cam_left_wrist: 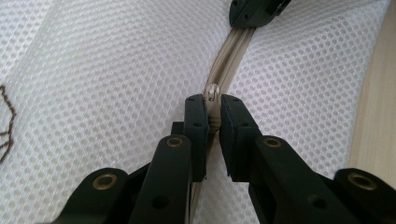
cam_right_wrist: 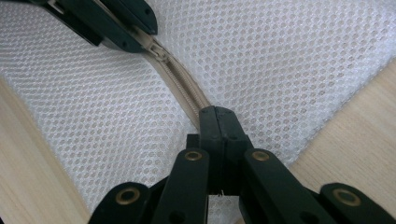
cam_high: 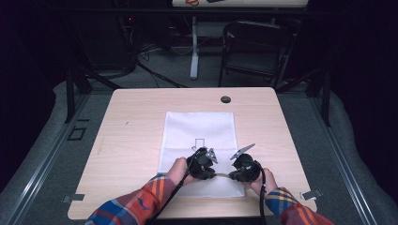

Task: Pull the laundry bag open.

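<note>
White mesh bag (cam_high: pixel 199 133) flat on table (cam_high: pixel 131 117), zipper (cam_right_wrist: pixel 184 88) along its 6 o'clock edge. Left gripper (cam_left_wrist: pixel 212 109) pinched tight on zipper pull (cam_left_wrist: pixel 213 93). Right gripper (cam_right_wrist: pixel 218 119) just at 3 o'clock of it, squeezed shut on zipper band.

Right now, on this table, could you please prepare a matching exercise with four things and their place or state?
Things:
1. left gripper
2. right gripper
3. white mesh bag
4. black round cap

Places or states:
A. lies flat in the middle of the table
B. shut on the zipper slider
C. sits in the tabletop near the far edge
D. shut on the beige zipper tape

Pairs: 1-B, 2-D, 3-A, 4-C
</note>
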Available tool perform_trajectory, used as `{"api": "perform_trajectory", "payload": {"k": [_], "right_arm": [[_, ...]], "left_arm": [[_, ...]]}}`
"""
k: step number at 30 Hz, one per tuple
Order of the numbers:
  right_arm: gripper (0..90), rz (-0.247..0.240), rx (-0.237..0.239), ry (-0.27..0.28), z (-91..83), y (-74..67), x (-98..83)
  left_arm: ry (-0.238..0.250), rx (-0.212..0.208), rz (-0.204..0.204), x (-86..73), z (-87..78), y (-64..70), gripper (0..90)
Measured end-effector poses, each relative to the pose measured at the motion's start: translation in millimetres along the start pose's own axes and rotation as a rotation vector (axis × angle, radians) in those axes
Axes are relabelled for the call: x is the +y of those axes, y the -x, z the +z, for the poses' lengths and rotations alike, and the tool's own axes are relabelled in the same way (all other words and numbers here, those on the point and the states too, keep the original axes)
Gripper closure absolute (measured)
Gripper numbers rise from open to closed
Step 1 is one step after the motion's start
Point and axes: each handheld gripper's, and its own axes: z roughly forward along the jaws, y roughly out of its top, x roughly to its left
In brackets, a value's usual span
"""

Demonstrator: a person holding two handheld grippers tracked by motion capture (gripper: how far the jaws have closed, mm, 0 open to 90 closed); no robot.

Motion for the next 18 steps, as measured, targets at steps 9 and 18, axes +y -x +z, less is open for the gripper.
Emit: {"api": "perform_trajectory", "payload": {"k": [9, 18], "right_arm": [[90.0, -0.002, -0.004, 0.001, 0.0, -0.5, -0.1], [90.0, -0.005, -0.003, -0.006, -0.3, -0.4, 0.3]], "left_arm": [[0.002, -0.005, -0.003, -6.8, -4.8, -3.2, 81.2], [0.003, -0.009, -0.008, -12.3, -9.4, -3.6, 81.2]]}}
